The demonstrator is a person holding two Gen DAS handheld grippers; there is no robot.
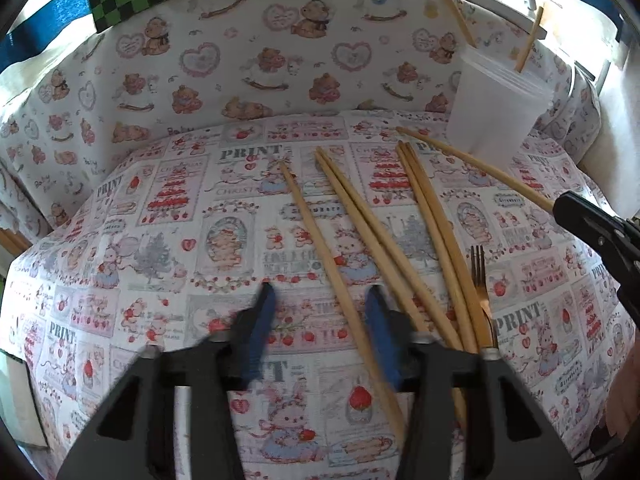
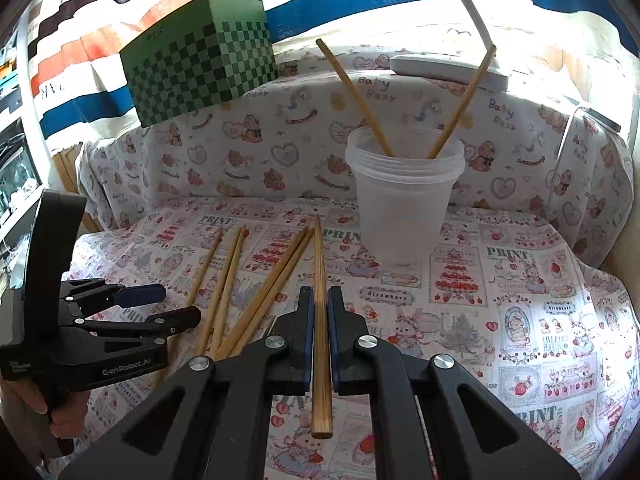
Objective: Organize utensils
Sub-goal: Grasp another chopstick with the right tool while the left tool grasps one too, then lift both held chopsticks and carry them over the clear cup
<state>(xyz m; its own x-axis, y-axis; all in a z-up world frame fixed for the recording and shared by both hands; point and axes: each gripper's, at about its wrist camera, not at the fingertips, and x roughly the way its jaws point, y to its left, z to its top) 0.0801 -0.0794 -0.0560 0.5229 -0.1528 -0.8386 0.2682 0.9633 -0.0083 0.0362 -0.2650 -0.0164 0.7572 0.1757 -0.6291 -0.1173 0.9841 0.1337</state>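
Note:
Several wooden chopsticks (image 1: 360,236) lie loose on the printed tablecloth, with a fork (image 1: 480,280) beside them. A translucent plastic cup (image 2: 404,196) stands at the back and holds two chopsticks (image 2: 360,96); it also shows in the left wrist view (image 1: 492,112). My right gripper (image 2: 319,304) is shut on one chopstick (image 2: 320,264), which points toward the cup. My left gripper (image 1: 316,300) is open, with one loose chopstick lying between its fingers; it also shows in the right wrist view (image 2: 176,304).
A green checkered box (image 2: 200,72) stands at the back left. The teddy-print cloth (image 1: 240,60) rises behind the table. A white flat object (image 2: 448,68) lies behind the cup.

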